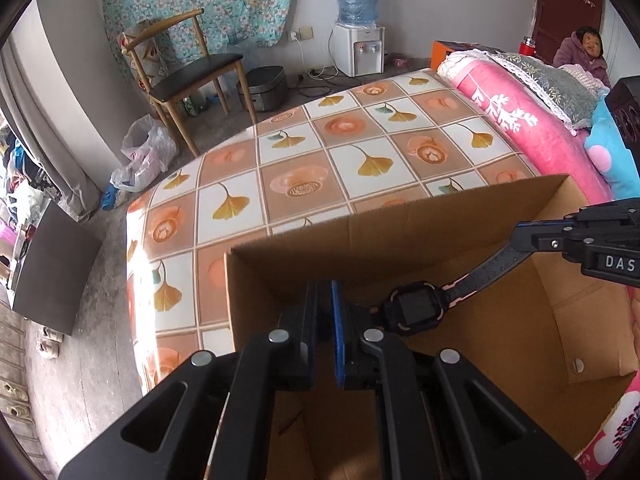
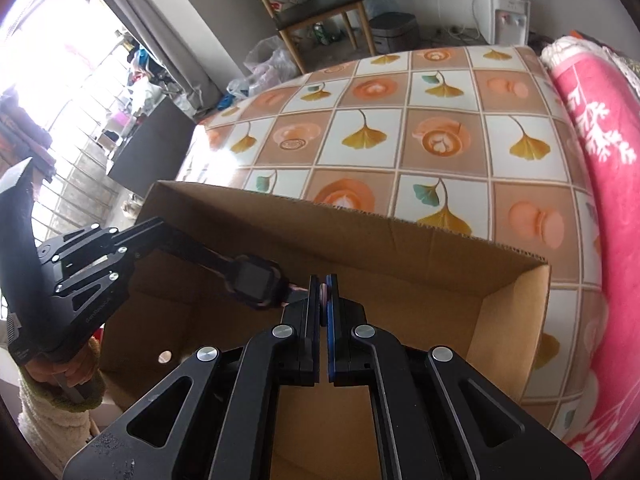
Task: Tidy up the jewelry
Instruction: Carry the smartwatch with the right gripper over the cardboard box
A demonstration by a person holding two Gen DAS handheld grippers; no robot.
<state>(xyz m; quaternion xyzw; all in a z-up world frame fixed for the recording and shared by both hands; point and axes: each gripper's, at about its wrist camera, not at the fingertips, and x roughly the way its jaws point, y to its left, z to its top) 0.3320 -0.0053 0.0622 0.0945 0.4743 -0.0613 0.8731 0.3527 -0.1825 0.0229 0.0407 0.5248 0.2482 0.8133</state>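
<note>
Tiled tablecloth (image 2: 400, 148), open cardboard box (image 1: 400, 236), watch (image 1: 414, 307) above it, strap ends pinched by left claw (image 1: 325, 300) and right claw (image 2: 322, 294).

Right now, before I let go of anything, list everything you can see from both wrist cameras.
watch: 1, black with pink strap lining, held above the open box by both straps
box: 1, brown cardboard, open, on the table
table: 1, tiled ginkgo-leaf cover
coin-like disc: 1, pale, on the box floor
blanket: 1, pink, right of the table
chair: 1, wood with a black seat, behind the table
water dispenser: 1, white with a blue bottle, by the wall
cooker: 1, grey, on the floor
person: 1, purple jacket, far right
left tongs: shut on one strap
right tongs: shut on the other strap
</note>
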